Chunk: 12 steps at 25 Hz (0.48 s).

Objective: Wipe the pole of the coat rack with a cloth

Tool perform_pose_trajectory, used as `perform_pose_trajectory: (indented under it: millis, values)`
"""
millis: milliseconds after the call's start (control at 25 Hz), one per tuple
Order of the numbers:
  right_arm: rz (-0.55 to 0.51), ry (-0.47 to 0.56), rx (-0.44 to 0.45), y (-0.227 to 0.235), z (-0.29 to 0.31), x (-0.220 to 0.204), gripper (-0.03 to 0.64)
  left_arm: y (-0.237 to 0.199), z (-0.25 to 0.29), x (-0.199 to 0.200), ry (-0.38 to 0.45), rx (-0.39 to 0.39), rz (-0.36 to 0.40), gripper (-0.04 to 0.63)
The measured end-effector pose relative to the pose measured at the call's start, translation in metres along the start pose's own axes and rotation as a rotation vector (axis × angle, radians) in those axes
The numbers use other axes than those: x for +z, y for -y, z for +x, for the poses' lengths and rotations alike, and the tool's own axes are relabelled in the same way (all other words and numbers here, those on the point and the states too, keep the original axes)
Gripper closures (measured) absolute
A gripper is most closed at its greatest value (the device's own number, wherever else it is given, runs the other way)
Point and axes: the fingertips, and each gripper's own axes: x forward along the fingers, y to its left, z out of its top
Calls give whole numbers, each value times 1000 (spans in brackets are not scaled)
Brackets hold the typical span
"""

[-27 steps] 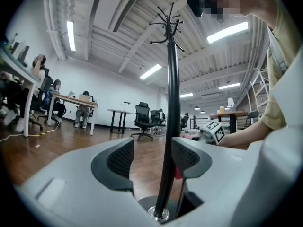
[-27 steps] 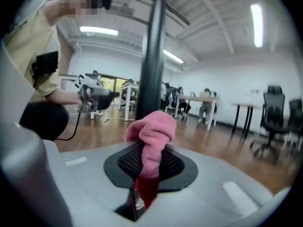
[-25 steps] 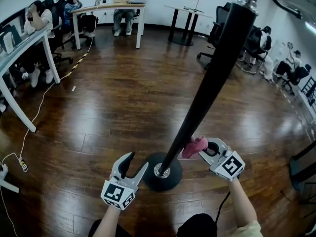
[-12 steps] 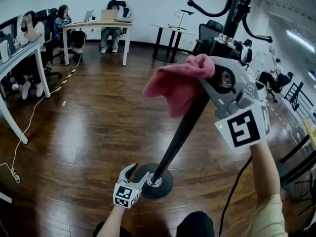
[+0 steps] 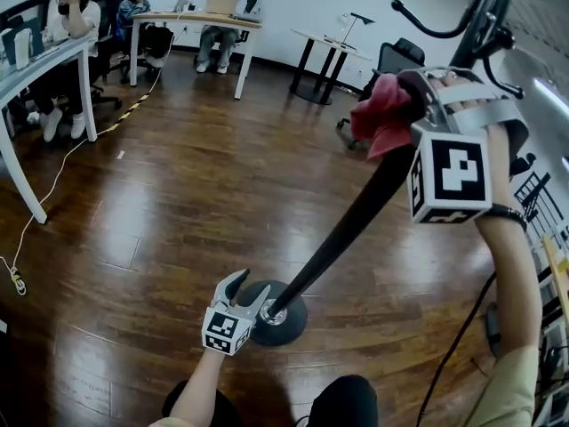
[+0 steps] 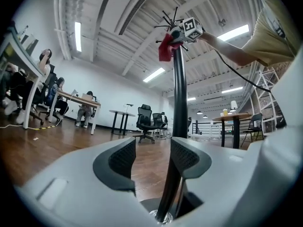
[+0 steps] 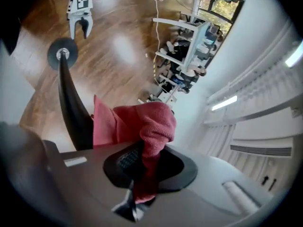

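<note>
Cloth, pink terry (image 5: 382,114), is bunched up and pinched between the jaws of the right gripper (image 5: 411,94), high on the black round metal pole (image 5: 356,216) of the coat rack, just under the curved black hooks (image 5: 427,27). In the right gripper view the jaws are closed on a narrow fold of the cloth (image 7: 147,122). The rest bulges out past the fingertips of the right gripper (image 7: 142,161) and lies against the pole (image 7: 71,103) on its left side. The pole itself is outside the jaws, beside them.

The left gripper (image 5: 249,288) is low, next to the round black base (image 5: 286,324) on the brown wooden floor (image 5: 178,194). In the left gripper view its jaws are spread, with nothing clamped in the left gripper (image 6: 152,157). The foot of the pole (image 6: 179,98) rises just beyond them, partly behind the right-hand jaw; I cannot tell whether they touch. From the right gripper view the left gripper (image 7: 80,25) sits just beside the base (image 7: 61,53).

Seated people at desks (image 5: 196,20) are well away at the far wall.
</note>
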Motion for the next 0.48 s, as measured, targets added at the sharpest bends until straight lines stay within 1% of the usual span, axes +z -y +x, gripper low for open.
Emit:
perform_pose_trajectory:
  millis: [80,240,360,480]
  values:
    - [-52,23,70,-31,5,24,574,-8,-5,2,7,30,0,373]
    - [-150,42,187,-91,13,65,574,-25,-12,12,21,77,49,373]
    - [-204,68,294,-136,13,97,574,-45,-23,18,31,125,37,373]
    - [-305,87,353,-181,15,131,574,-63,-35,15,17,189,48,373]
